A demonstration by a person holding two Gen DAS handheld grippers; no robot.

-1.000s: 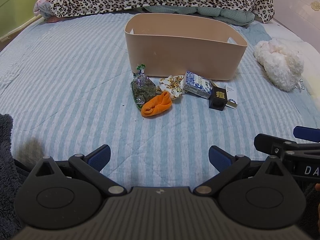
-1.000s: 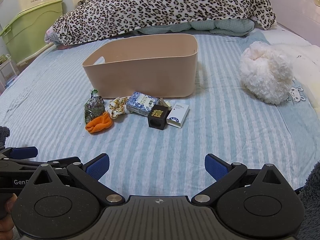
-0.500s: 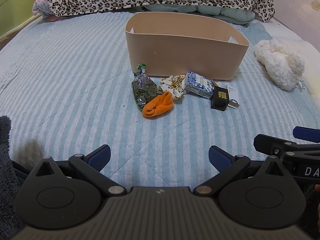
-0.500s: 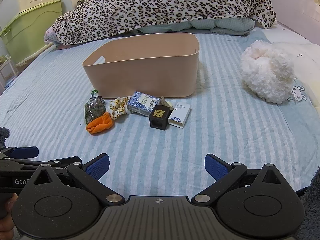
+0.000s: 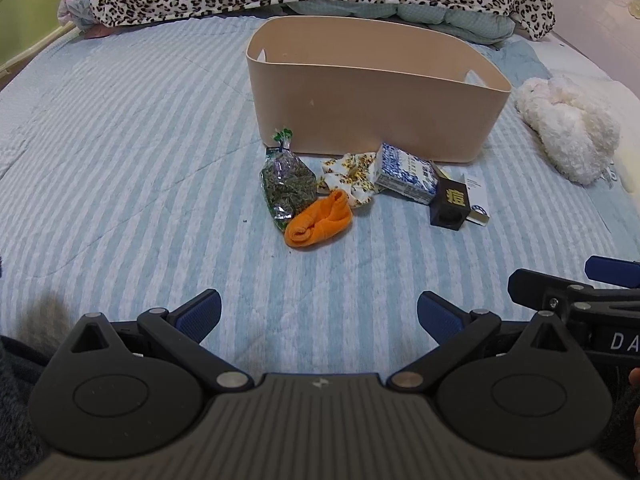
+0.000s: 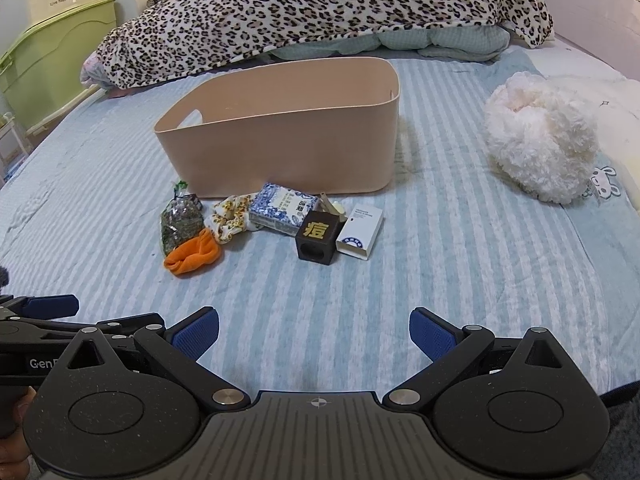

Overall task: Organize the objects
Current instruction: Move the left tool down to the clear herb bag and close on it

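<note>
A beige bin stands on the striped bed. In front of it lie a bag of dried herbs, an orange sock, a yellow flowered scrunchie, a blue-and-white box, a black cube and a white box. My left gripper is open and empty, short of the sock. My right gripper is open and empty, short of the cube.
A leopard-print blanket is piled at the back of the bed. A white fluffy plush lies to the right of the bin. A green storage box stands off the bed at the far left.
Both grippers have moved slightly forward toward the objects; the pile and bin look a little closer. Both stay open and empty.
</note>
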